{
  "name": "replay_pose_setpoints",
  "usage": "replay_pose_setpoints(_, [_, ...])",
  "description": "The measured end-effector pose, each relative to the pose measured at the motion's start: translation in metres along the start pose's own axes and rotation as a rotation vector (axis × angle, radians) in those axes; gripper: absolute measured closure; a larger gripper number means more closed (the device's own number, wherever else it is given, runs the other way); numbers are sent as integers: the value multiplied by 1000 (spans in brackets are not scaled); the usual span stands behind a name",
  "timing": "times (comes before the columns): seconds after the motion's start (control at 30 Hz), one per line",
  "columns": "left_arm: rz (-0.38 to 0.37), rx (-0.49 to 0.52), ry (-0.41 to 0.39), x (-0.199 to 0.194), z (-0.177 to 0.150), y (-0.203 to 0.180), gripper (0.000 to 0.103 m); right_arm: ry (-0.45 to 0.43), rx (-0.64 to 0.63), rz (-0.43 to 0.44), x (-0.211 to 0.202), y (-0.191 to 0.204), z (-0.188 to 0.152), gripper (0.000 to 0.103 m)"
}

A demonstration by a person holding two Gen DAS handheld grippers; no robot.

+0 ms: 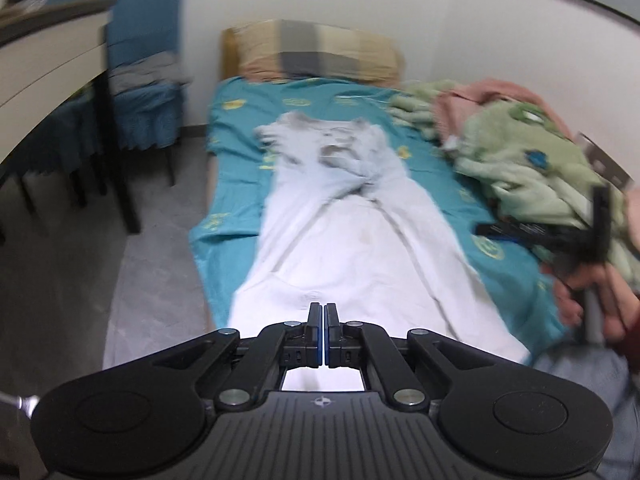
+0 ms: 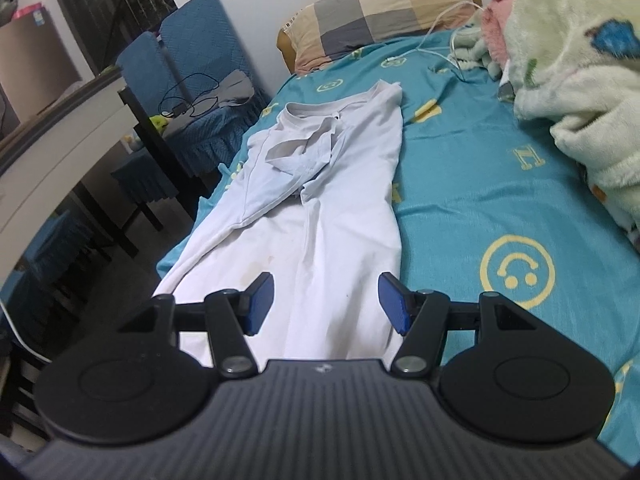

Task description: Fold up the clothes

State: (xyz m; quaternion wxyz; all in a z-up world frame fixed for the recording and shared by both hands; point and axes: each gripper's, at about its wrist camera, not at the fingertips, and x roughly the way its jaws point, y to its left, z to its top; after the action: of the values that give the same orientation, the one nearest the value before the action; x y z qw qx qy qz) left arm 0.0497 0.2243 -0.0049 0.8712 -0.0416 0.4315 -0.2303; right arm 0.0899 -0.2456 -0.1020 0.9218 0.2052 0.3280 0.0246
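A white T-shirt lies lengthwise on the teal bedsheet, collar toward the pillow. Both sleeves are folded in across its chest. My left gripper is shut above the shirt's near end. No cloth shows between its pads, and the white fabric runs on beneath it. My right gripper stands open over the shirt's lower part, close to its right edge, with nothing between the blue pads. In the left wrist view a person's hand holds that gripper at the right edge, blurred.
A checked pillow lies at the head of the bed. A heap of green and pink blankets fills the right side, with a white cable beside it. Blue-covered chairs and a dark-legged table stand left of the bed, across grey floor.
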Motion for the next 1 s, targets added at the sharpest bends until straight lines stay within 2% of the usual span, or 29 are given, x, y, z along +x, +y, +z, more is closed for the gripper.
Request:
replay_pose_setpoints(0.1, [9,-123,24,9,1,22,95,9,22,16,-3,-4,-2,42])
replay_pose_setpoints(0.13, [11,-171,35,13,0,32,83,10,27,20,-4,-5,-2,42])
replay_pose_setpoints(0.17, [10,-230,50,18,-5,49,63,9,32,24,-4,-6,-2,42])
replay_pose_setpoints(0.23, [11,-332,90,29,-20,79,43,12,45,32,-3,-6,-1,42])
replay_pose_setpoints(0.3, [-8,-426,132,40,-39,106,38,28,61,46,1,-7,-1,42])
replay_pose_setpoints(0.37, [-44,-517,157,51,-62,129,28,51,68,59,6,-4,-2,42])
replay_pose_setpoints(0.43, [-72,-586,173,64,-84,147,25,67,64,65,10,-1,-3,42])
replay_pose_setpoints(0.5, [-100,-650,190,76,-105,164,25,82,57,68,15,3,-4,42])
replay_pose_setpoints(0.6, [-154,-694,204,91,-121,176,34,95,65,63,20,3,-4,42])
replay_pose_setpoints(0.63, [-168,-679,203,94,-121,175,44,100,67,61,22,3,-4,42])
replay_pose_setpoints(0.67, [-178,-658,200,96,-120,174,60,104,70,59,24,4,-4,42])
replay_pose_setpoints(0.7, [-181,-627,194,97,-117,169,67,109,72,57,25,4,-4,42])
replay_pose_setpoints(0.77, [-180,-553,189,96,-105,155,94,118,78,53,29,4,-4,42])
replay_pose_setpoints(0.87, [-113,-388,189,87,-83,126,99,126,92,51,31,2,-4,42])
replay_pose_setpoints(1.0, [-12,-162,198,65,-52,80,100,114,116,55,25,-3,-3,42])
